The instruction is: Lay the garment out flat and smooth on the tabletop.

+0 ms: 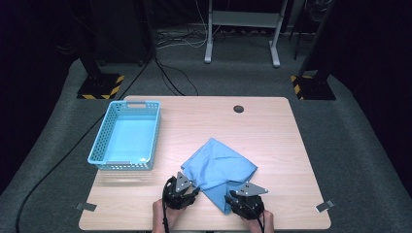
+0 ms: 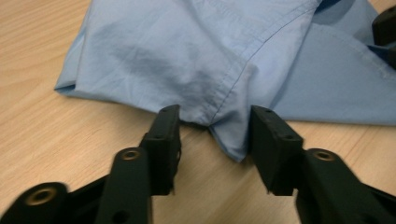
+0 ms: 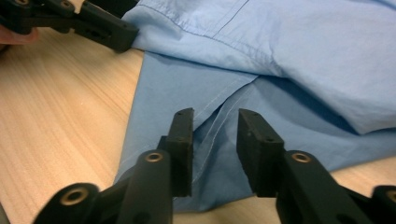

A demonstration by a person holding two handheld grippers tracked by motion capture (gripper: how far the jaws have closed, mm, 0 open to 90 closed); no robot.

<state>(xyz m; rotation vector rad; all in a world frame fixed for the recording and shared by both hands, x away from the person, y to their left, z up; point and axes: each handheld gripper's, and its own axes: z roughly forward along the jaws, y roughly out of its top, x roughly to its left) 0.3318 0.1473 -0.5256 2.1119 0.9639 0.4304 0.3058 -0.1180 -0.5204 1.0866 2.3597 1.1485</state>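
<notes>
Blue shirt (image 1: 218, 167) crumpled on bench (image 1: 272, 141) front. Left gripper (image 2: 215, 128) and right gripper (image 3: 215, 133) fingers parted, astride near hems, apparently not pinching. Basket (image 1: 125, 137) far left.

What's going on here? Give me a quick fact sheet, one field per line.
Work in hand: handling a blue cloth on a wooden table
Left claw: jaws apart, a hemmed corner of the cloth between them, not pinched
Right claw: jaws apart over a cloth seam, not pinched
Cloth: crumpled, loosely folded, near the front edge
Basket: light blue, empty, left of the cloth, apart from it
</notes>
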